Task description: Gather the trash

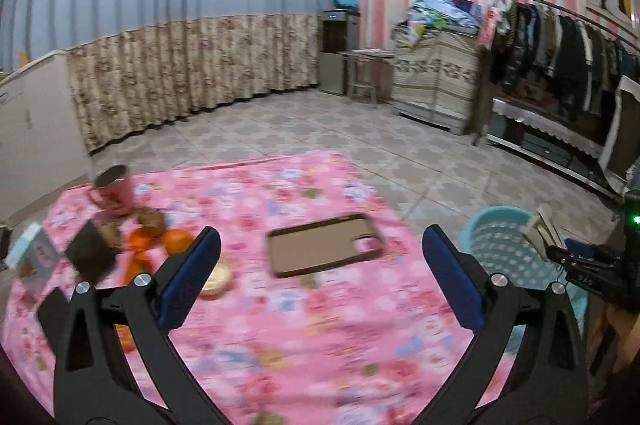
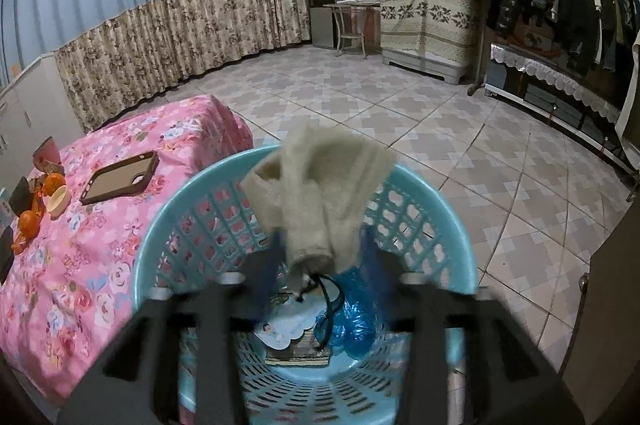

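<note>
My right claw [image 2: 320, 257] is spread w/ the beige cloth [image 2: 320, 193] loose between its fingers over the blue basket [image 2: 440, 225] at lower centre, left claw [image 1: 320, 257] released & empty over the bench [image 1: 304, 345], so cloth could snag a finger or catch the rim & miss.

cream cloth [image 2: 320, 193] | crumpled, hanging | over blue basket [image 2: 432, 225]
</note>
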Motion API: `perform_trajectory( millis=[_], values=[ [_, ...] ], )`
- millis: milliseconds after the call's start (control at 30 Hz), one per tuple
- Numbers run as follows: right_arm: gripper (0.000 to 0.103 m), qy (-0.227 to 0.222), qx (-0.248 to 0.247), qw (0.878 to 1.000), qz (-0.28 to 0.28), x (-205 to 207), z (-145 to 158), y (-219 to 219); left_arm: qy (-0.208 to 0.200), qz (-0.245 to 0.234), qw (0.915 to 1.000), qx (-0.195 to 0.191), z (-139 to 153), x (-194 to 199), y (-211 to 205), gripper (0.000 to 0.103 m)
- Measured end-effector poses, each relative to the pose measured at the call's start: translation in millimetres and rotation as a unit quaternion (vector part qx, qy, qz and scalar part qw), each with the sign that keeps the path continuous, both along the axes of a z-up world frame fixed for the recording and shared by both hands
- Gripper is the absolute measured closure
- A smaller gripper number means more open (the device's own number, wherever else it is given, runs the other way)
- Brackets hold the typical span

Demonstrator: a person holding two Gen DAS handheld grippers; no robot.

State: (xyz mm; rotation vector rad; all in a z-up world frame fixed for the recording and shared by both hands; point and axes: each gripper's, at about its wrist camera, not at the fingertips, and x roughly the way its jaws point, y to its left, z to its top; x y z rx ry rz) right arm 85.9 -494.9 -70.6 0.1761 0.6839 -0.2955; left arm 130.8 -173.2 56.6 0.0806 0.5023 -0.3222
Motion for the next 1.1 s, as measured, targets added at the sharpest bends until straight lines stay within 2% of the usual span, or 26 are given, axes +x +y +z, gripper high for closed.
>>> perform_trajectory(
  millis=[167,400,633,667,833,1000,1100],
  values=[
    [0.017,0.002,-0.013,1.0,-0.017,9.2,1.1,14.0,-0.002,0.047,0.9989,0.009,-0.4,3.7,55.4,0.006],
    [0.012,-0.009,-0.025,0.999,-0.019,23.2,10.2,45.7,0.009,0.097,0.9952,0.004,-10.7,15.8,116.7,0.006],
    [0.01,-0.043,-0.041,0.998,0.019,45.8,30.8,103.8,0.031,0.131,0.9907,-0.017,-36.9,28.6,153.4,0.005],
    [0.006,-0.048,-0.045,0.998,0.026,49.2,33.2,113.1,0.036,0.134,0.9901,-0.021,-41.1,30.8,156.3,0.005],
    [0.006,-0.059,-0.076,0.993,0.07,65.5,34.5,163.0,0.061,0.141,0.9878,-0.025,-65.0,41.3,160.2,0.005],
    [0.006,-0.046,-0.08,0.991,0.098,79.7,23.1,187.7,0.077,0.116,0.9903,0.001,-80.1,52.1,144.1,0.005],
    [0.006,-0.041,-0.084,0.989,0.11,83.6,17.2,197.5,0.097,0.108,0.9894,0.004,-85.3,63.7,138.7,0.006]
  ],
)
